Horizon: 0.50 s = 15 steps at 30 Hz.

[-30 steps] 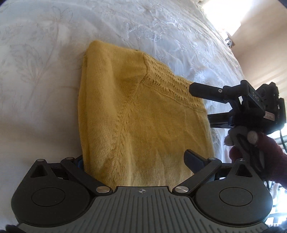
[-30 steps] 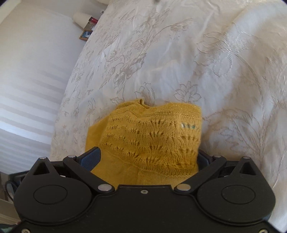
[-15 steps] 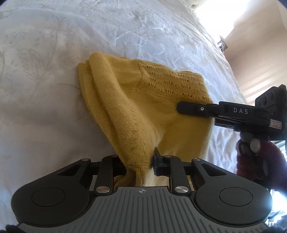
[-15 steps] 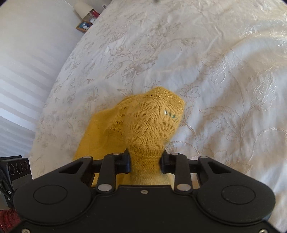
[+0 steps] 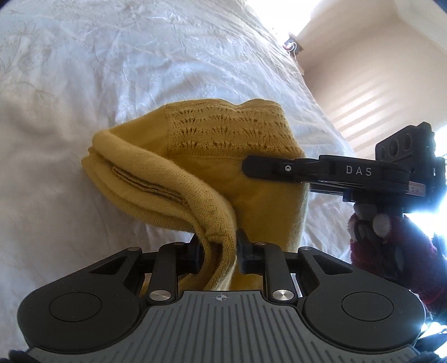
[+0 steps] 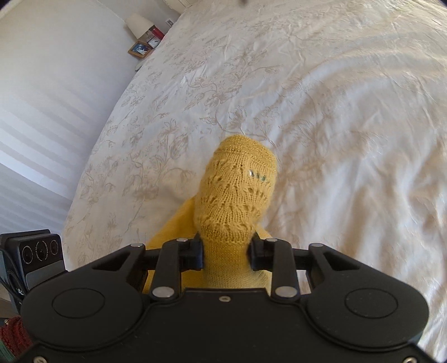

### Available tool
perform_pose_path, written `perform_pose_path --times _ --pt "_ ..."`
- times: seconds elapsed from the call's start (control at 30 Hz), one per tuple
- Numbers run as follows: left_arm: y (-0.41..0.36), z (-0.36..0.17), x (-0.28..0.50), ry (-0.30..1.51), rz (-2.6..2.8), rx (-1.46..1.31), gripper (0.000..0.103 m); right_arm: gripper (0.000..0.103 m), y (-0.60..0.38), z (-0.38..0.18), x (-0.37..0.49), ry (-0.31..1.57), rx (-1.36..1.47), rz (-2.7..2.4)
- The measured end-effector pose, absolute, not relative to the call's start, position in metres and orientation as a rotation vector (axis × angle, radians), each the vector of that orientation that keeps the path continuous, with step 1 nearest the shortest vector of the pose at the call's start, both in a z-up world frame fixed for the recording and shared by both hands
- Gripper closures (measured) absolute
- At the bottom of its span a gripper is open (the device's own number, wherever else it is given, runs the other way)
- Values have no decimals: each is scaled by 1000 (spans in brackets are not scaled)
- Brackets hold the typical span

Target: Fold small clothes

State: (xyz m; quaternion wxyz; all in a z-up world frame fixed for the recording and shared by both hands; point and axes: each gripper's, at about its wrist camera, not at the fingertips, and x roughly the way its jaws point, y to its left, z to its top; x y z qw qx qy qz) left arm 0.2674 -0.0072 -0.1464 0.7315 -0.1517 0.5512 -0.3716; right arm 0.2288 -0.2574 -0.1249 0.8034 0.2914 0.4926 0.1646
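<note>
Nearest in the left wrist view: left gripper [image 5: 218, 251], fingers narrow, pinching a bunched edge of the mustard-yellow knitted garment with a lace-pattern yoke [image 5: 212, 167]. The jaws have just been closing; knit sits between the pads. Nearest in the right wrist view: right gripper [image 6: 226, 252], also narrowed down, clamped on a thicker wad of the same garment [image 6: 237, 195] at its lace end, and likewise just closed onto fabric.

Garment position: near edge raised in both grips, far part draped on the white embroidered bedspread [image 5: 111, 83].

Progress, as a judgement: garment looks already doubled, since layered edges show on its left side in the left wrist view. Both near corners are secured, so a further fold appears under way. Remaining: carry the held edge over the resting part, lay it down, release, flatten. Whether other clothes wait I cannot tell.

View differences: the left wrist view shows the stacked layers, the right gripper side-on, and the dark red knitted sleeve [image 5: 396, 251] behind it. The right wrist view instead shows a small glinting trim on the lace, the bedspread's [image 6: 307, 97] floral stitching, and, farthest, a bedside lamp with a pale shade [image 6: 138, 25].
</note>
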Motion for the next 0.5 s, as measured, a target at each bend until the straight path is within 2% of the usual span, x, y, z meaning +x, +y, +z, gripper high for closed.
perform_pose_path --times 0.13,0.23,0.33,0.47,0.5 --pt "-10 -167 238 1282 -780 -384 81 63 -275 -139 206 1094 630 347" --pt "-8 -198 222 1364 -623 -350 80 55 -289 -162 197 1130 508 166" --pt "6 -228 208 1422 -468 -359 70 53 -309 -179 191 1138 463 17" --pt "13 -222 201 1389 -409 -383 68 45 -326 -180 172 1117 508 81" --pt "10 -217 202 1379 -405 -342 64 43 -326 -180 168 1122 499 108"
